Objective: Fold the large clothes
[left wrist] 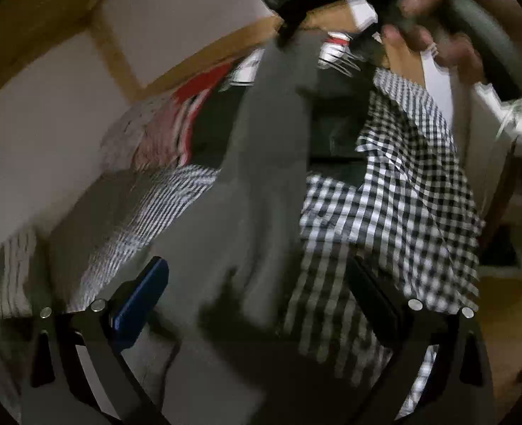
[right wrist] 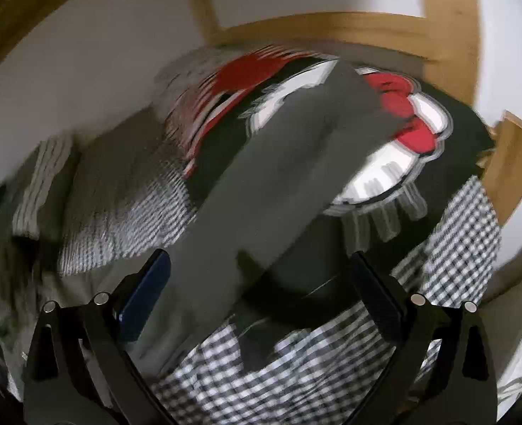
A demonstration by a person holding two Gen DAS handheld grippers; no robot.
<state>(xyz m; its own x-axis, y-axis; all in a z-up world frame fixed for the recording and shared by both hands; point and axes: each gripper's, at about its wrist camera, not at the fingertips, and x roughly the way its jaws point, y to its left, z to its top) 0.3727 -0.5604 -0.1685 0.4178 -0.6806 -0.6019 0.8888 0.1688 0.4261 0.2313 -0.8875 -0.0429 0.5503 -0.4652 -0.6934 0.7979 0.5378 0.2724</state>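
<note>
A long grey garment point(left wrist: 268, 134) lies stretched over a heap of clothes, blurred by motion. My left gripper point(left wrist: 257, 265) stands open above its near end, and nothing is pinched between the blue pad point(left wrist: 140, 304) and the black finger. In the right wrist view the same grey garment point(right wrist: 289, 163) runs diagonally up from between the fingers of my right gripper point(right wrist: 259, 256). That gripper is wide open and grips nothing. A black-and-white checked shirt point(left wrist: 395, 205) lies to the right, and the checked shirt point(right wrist: 296, 372) also shows under the right gripper.
A black T-shirt with a red and white print point(right wrist: 395, 163) and a striped cloth point(right wrist: 126, 219) lie in the heap. A white wall with wooden framing point(right wrist: 331, 32) stands behind. A person's hand point(left wrist: 424, 24) holds a dark handle at top right.
</note>
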